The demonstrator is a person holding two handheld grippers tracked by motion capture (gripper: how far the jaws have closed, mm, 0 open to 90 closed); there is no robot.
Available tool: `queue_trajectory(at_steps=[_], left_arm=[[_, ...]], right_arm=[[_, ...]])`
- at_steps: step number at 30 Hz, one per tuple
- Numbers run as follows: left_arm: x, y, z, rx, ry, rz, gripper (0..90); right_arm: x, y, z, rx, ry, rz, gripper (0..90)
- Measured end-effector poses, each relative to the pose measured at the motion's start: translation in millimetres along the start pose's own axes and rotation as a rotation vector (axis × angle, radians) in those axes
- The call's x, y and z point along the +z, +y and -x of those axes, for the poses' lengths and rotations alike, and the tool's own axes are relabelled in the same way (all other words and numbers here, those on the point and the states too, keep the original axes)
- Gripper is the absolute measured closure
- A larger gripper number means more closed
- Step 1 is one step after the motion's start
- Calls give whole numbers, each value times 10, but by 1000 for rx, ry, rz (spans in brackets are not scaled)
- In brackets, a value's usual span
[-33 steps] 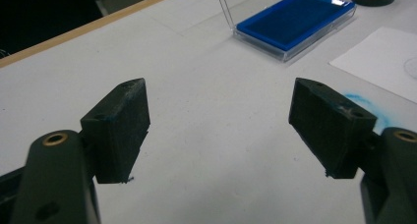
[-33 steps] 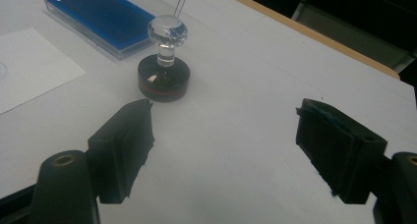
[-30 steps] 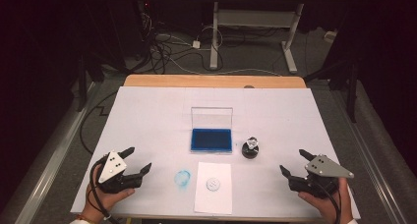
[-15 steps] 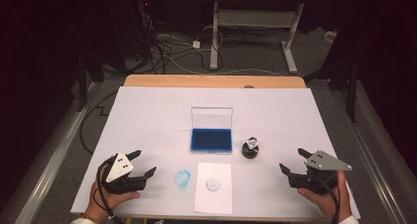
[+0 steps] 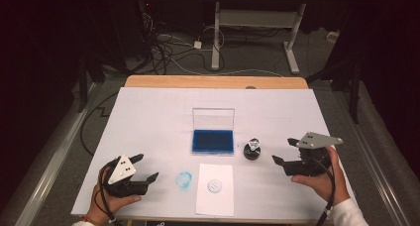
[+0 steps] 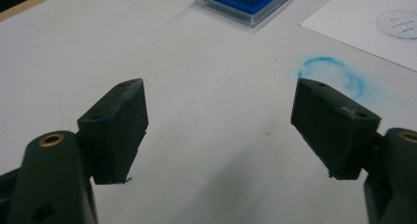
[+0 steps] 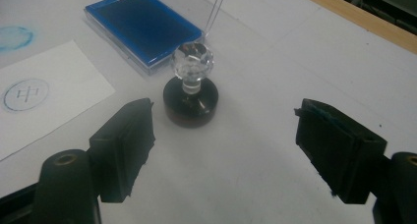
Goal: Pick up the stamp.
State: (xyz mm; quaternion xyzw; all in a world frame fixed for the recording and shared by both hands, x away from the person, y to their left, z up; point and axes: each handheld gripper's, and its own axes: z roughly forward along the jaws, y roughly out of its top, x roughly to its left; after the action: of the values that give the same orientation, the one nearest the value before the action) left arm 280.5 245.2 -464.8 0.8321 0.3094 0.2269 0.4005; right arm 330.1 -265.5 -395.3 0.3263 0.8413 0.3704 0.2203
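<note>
A black stamp with a clear crystal knob [image 5: 252,149] [image 7: 192,94] stands upright just right of the blue ink pad [image 5: 213,141] [image 7: 142,30], whose clear lid stands raised. In front lies a white paper [image 5: 214,186] [image 7: 39,103] with a round blue imprint. My right gripper [image 5: 284,151] [image 7: 226,140] hovers open a short way right of the stamp, jaws pointing at it and empty. My left gripper [image 5: 145,167] [image 6: 223,121] is open at the front left; its jaws have just been opening with nothing between them. It faces a blue ink smudge [image 5: 183,180] [image 6: 330,75].
Everything sits on a white table cover [image 5: 148,117] with a wooden edge [image 5: 213,81] at the far side. Beyond the table are cables on the floor and a desk frame [image 5: 252,32]. A metal rail [image 5: 54,156] runs along the left.
My right gripper has risen and moved left toward the stamp. The left hand stayed where it was while its jaws spread wider.
</note>
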Motion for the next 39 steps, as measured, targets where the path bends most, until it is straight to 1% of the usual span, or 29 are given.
queue_trajectory(at_steps=[1, 2, 4, 5, 6, 7, 8, 11, 12, 13, 14, 17, 18, 20, 22, 23, 24, 29, 31, 33, 35, 36, 39], left_arm=[[-3, -5, 0, -1, 0, 1, 212], [4, -7, -1, 0, 0, -6, 212], [3, -6, -1, 5, 0, -9, 212], [3, -6, -1, 5, 0, -9, 214], [1, -7, 0, 7, -4, -10, 215], [0, -10, 4, 8, -2, -9, 215], [-3, -13, 9, 10, -2, -10, 215], [-11, -20, 13, 14, -8, -18, 215], [-9, -25, 13, 17, -8, -24, 215], [-9, -25, 13, 17, -8, -24, 216], [-9, -28, 14, 16, -7, -24, 216], [-7, -30, 12, 13, -18, -28, 220], [-3, -30, 16, 18, -25, -33, 224], [0, -28, 18, 21, -24, -36, 226], [5, -25, 20, 22, -29, -37, 226], [8, -24, 21, 24, -27, -37, 229], [9, -23, 21, 27, -27, -39, 229], [19, -22, 25, 28, -32, -41, 232], [25, -21, 25, 27, -38, -42, 234], [34, -22, 27, 28, -43, -50, 235], [40, -21, 30, 32, -45, -53, 235], [46, -22, 28, 33, -47, -57, 235], [56, -27, 27, 34, -51, -63, 237]], right_arm=[[38, 46, 8, -7, 0, -10, 225], [83, 89, 16, -5, 11, -17, 225], [176, 169, 19, -19, 26, -37, 224], [176, 169, 19, -19, 26, -37, 224], [277, 236, 6, -43, 36, -61, 225], [277, 236, 6, -43, 36, -61, 225], [391, 294, -15, -58, 51, -85, 225], [510, 345, -33, -80, 60, -128, 229], [551, 356, -35, -79, 75, -138, 235], [551, 356, -35, -79, 75, -138, 235], [635, 367, -47, -92, 89, -175, 264], [714, 373, -41, -91, 93, -199, 288], [739, 375, -34, -82, 95, -201, 289], [792, 374, -18, -73, 110, -214, 297], [818, 374, -17, -74, 104, -218, 295], [848, 376, -17, -66, 106, -215, 325], [853, 379, -20, -70, 112, -215, 351], [863, 393, -40, -87, 111, -216, 357], [885, 404, -54, -97, 117, -226, 374], [903, 407, -51, -96, 110, -229, 389], [908, 408, -49, -96, 118, -228, 398], [913, 414, -54, -96, 119, -221, 424], [917, 416, -49, -96, 128, -219, 446]])
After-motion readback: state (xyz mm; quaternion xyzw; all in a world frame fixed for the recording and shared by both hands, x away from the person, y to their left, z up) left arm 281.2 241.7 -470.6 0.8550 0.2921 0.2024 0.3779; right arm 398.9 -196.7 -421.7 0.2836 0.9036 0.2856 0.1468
